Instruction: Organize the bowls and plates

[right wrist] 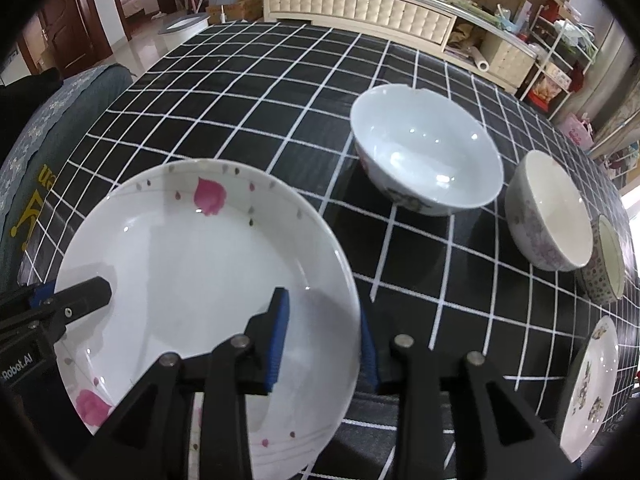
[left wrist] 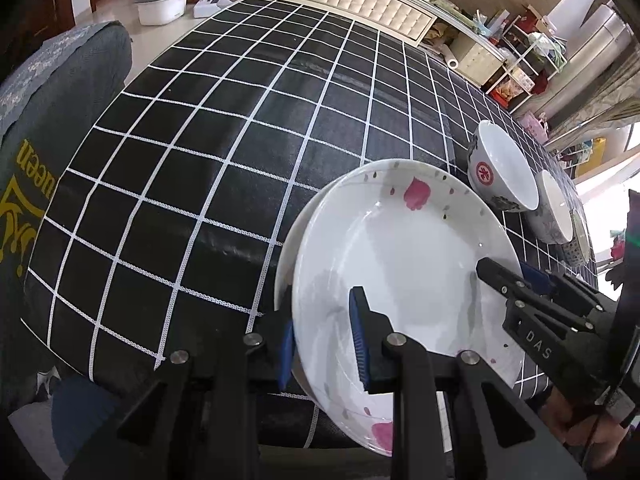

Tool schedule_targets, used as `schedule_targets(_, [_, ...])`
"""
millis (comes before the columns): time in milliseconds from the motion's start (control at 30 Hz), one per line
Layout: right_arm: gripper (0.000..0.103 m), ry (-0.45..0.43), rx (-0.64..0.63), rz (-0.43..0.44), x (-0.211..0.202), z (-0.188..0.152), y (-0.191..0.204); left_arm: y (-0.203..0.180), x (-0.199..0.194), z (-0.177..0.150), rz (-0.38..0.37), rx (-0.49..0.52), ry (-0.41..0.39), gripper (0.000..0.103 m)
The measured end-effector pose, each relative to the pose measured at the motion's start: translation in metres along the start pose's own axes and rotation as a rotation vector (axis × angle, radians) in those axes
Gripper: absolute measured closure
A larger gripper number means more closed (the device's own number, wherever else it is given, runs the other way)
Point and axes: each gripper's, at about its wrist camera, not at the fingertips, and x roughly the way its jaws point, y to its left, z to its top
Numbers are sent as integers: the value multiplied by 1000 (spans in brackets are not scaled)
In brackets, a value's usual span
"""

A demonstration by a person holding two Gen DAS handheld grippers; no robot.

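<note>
A white plate with pink petals (left wrist: 400,248) (right wrist: 192,264) lies on a second white plate (left wrist: 286,264) on the black checked tablecloth (left wrist: 200,160). My left gripper (left wrist: 322,308) is shut on the petal plate's near-left rim, one blue pad inside and one outside. In the right wrist view the left gripper (right wrist: 76,296) comes in from the left. My right gripper (right wrist: 323,304) (left wrist: 516,276) straddles the plate's right rim, its pads (right wrist: 280,336) standing off the rim. A large white bowl (right wrist: 428,152) (left wrist: 504,164), a floral bowl (right wrist: 548,212) and a small patterned bowl (right wrist: 604,264) stand to the right.
A flowered plate (right wrist: 592,388) lies at the table's near right edge. A grey cushioned seat (left wrist: 60,120) sits beside the table on the left. A cream sideboard (right wrist: 360,0) with clutter runs behind the table's far end.
</note>
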Motion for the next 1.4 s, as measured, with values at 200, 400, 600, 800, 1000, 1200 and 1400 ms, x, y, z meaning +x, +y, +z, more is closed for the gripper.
schedule_targets(200, [50, 4, -14, -9, 0, 0, 3, 0, -1, -3, -4, 6, -9, 81])
schedule_targets(400, [37, -4, -30, -90, -3, -4, 2, 2, -2, -4, -12, -7, -7, 80])
schedule_targets(600, [34, -6, -40, -125, -6, -11, 3, -14, -3, -7, 44, 55, -19, 66])
schedule_targets(800, [33, 18, -40, -131, -8, -13, 3, -23, -1, -6, 86, 88, -2, 60])
schedule_targets(1000, [33, -7, -34, -86, -14, -19, 4, -19, -2, -8, 137, 66, 29, 55])
schedule_targets(1200, [33, -71, -17, -33, -38, -22, -1, -24, -14, -14, 111, 90, -16, 55])
schedule_targets(1400, [33, -138, 35, -10, -73, -28, -24, -49, -41, -15, 117, 154, -94, 55])
